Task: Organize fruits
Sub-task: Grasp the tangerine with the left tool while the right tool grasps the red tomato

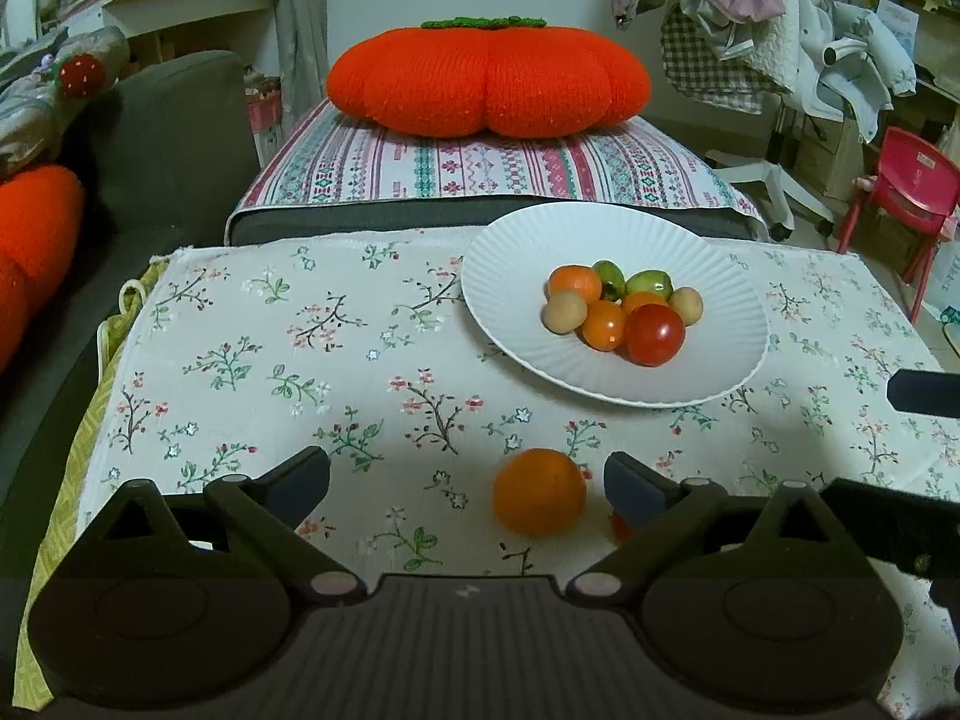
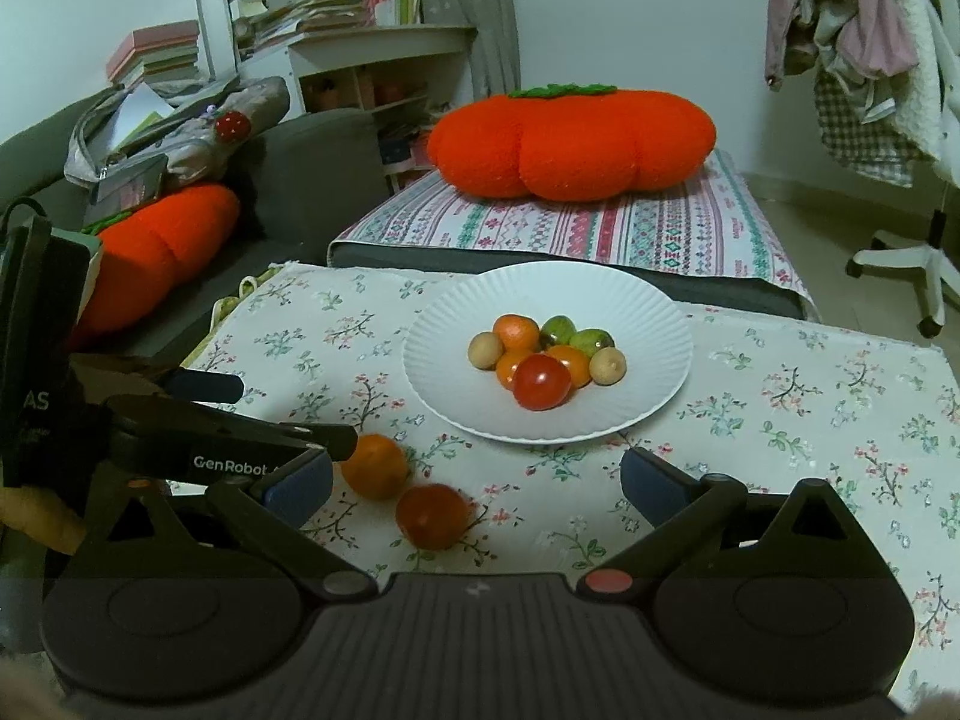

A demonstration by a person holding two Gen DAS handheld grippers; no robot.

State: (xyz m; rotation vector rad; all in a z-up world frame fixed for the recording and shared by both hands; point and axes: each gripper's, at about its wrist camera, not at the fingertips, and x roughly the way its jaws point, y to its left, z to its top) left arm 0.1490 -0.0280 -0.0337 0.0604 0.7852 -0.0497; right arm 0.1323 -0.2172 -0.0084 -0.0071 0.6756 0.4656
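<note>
Orange fruit (image 1: 539, 492) sits between left gripper's (image 1: 467, 483) spread jaws.

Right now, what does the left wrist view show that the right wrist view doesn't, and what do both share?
Only the left wrist view shows the red plastic chair at far right. Its loose red tomato is nearly hidden behind a finger of the open left hand-held gripper.

Only the right wrist view shows that red tomato in full, between the fingers of the open right hand-held gripper.

Both show the white plate of fruit, the loose orange and the floral cloth.
</note>
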